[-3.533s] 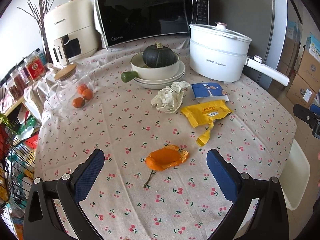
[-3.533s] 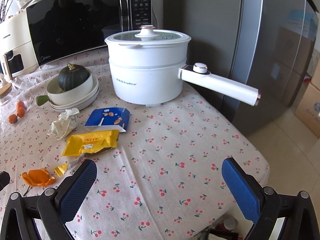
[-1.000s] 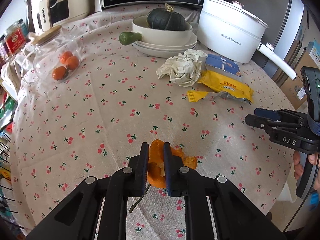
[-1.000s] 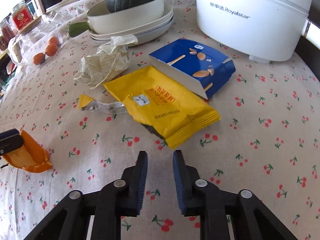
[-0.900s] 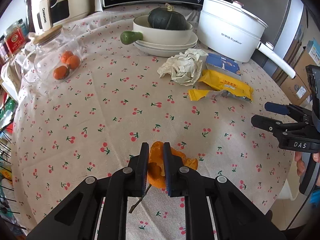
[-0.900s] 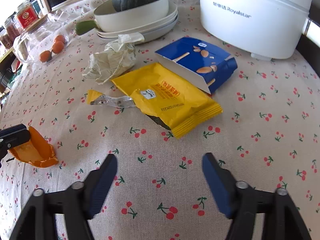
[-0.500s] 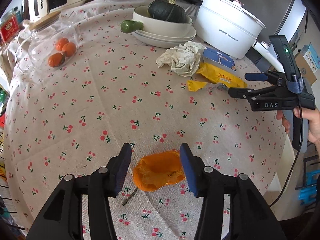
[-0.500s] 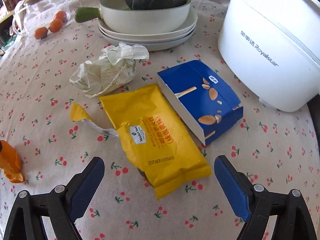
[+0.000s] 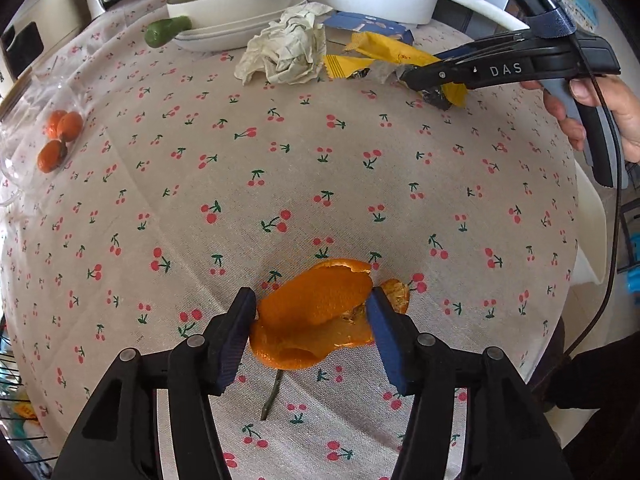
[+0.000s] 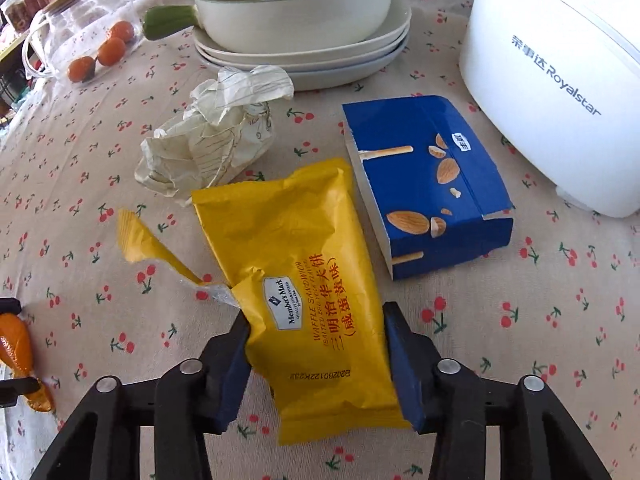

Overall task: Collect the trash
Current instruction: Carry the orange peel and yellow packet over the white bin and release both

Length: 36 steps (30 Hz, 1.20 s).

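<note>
An orange peel (image 9: 316, 316) lies on the cherry-print tablecloth between the blue pads of my left gripper (image 9: 312, 320); both pads touch its sides. A torn yellow snack wrapper (image 10: 304, 280) lies between the pads of my right gripper (image 10: 316, 344), which close on its near end. The right gripper also shows in the left wrist view (image 9: 424, 74), on the wrapper (image 9: 384, 54). A crumpled paper ball (image 10: 212, 136) and a blue almond-stick box (image 10: 428, 184) lie just beyond the wrapper.
A white Royalstar electric pot (image 10: 560, 72) stands at the right. Stacked plates with a bowl and a dark green squash (image 10: 304, 12) stand behind the trash. A glass jar with small oranges (image 10: 96, 52) lies at the far left. The table edge (image 9: 580, 240) drops off at the right.
Both grippers, open half a second ago, have moved forward and closed: the left onto the orange peel, the right onto the yellow wrapper.
</note>
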### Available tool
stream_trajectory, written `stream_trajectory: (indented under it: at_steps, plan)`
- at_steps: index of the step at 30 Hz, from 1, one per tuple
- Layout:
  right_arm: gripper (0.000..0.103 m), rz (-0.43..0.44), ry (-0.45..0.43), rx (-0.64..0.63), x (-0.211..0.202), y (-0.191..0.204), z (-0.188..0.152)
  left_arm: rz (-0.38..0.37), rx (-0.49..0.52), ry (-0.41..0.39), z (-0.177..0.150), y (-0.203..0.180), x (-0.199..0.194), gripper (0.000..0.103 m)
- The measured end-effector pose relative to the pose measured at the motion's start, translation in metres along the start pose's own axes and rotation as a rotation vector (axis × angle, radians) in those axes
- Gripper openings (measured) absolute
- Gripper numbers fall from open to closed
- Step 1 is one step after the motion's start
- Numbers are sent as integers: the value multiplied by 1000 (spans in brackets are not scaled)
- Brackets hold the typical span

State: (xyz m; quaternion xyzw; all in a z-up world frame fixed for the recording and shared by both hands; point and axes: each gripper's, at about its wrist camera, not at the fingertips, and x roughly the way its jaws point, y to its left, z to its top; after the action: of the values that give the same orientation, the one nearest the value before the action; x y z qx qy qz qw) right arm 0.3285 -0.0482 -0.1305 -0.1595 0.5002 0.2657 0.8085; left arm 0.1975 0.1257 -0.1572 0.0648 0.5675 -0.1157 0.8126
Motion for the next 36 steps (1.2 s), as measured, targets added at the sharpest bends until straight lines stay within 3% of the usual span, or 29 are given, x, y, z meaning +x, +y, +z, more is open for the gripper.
stream_trajectory:
  at_steps: [7, 20, 30, 36]
  plan:
    - [41, -29, 31, 5, -30, 4, -44, -5, 12, 12, -11, -7, -7, 48]
    - [40, -54, 0, 60, -96, 23, -115, -2, -46, -6, -25, -30, -27, 33]
    - [40, -107, -60, 164, -138, 9, -158, -8, -21, -36, -16, -73, -32, 29]
    - [40, -159, -45, 208, -152, -10, -186, -10, 13, -49, -7, -97, -28, 27]
